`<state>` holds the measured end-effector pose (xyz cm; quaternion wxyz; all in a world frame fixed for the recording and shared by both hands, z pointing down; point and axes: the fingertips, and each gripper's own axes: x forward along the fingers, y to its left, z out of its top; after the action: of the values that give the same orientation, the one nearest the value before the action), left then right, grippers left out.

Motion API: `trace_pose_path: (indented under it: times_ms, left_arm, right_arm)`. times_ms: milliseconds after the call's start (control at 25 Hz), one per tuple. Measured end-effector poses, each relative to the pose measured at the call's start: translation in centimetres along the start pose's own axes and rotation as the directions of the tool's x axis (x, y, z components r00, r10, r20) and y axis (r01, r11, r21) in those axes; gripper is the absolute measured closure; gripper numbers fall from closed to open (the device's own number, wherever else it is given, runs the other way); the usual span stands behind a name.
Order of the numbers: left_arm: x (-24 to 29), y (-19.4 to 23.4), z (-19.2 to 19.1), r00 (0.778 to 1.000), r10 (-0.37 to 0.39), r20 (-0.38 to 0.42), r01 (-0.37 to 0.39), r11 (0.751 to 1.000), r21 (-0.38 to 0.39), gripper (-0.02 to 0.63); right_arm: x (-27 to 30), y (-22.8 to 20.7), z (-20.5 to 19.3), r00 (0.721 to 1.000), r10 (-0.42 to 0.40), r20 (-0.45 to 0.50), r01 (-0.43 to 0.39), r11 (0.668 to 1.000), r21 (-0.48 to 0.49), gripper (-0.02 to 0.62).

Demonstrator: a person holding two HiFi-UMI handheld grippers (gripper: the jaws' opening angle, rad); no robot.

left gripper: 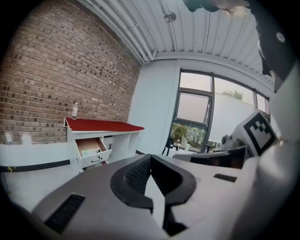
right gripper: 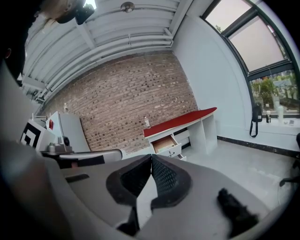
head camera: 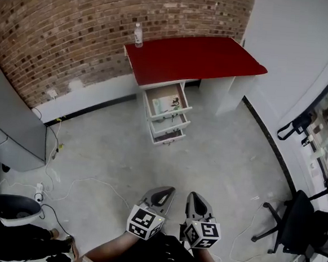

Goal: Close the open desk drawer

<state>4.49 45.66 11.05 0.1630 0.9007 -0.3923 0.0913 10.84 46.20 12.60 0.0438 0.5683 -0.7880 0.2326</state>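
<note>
1. The red desk (head camera: 198,59) stands against the brick wall, well across the floor from the person.
2. Its top drawer (head camera: 167,105) sits pulled out, with small things lying inside.
3. The left gripper (head camera: 163,193) and right gripper (head camera: 196,199) hang close to the person, fingers pressed together on nothing.
4. This looks like the approach step. The next move is probably to walk over and push the drawer front in.

- Open drawer (head camera: 167,105): something pale and something dark inside, too small to identify.
- Bottle (head camera: 138,35), back left corner of the desk (head camera: 198,59): label unreadable.
- Office chair (head camera: 299,223): cut by the right edge.
</note>
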Motion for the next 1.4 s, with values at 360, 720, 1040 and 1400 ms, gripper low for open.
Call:
trace_pose_path:
  times_ms: [360,720,1040,1400]
  left_arm:
    - [3.6,5.1,3.2,1.000,0.026,0.009,-0.026,1.000,-0.016,0.597]
    - [7.6,10.2,6.0,1.000,0.015,0.027,-0.015,1.000,-0.005,0.597]
    - [10.5,14.5,7.0,1.000,0.018,0.020,-0.018,1.000,0.010,0.597]
    - [11.8,16.5,7.2,1.000,0.021,0.004,-0.021,1.000,-0.023,0.597]
  right_arm:
    - [5.9,-0.6,3.3,1.000,0.018,-0.012,-0.018,1.000,-0.008,0.584]
    - [11.5,-1.7,6.1,1.000,-0.006,0.004,0.006,1.000,-0.017,0.584]
    - [16.5,-2.2,7.0,1.000,0.002,0.008,-0.002,1.000,-0.003,0.584]
    - [18.5,-2.5,7.3,1.000,-0.019,-0.003,0.019,1.000,0.015,0.584]
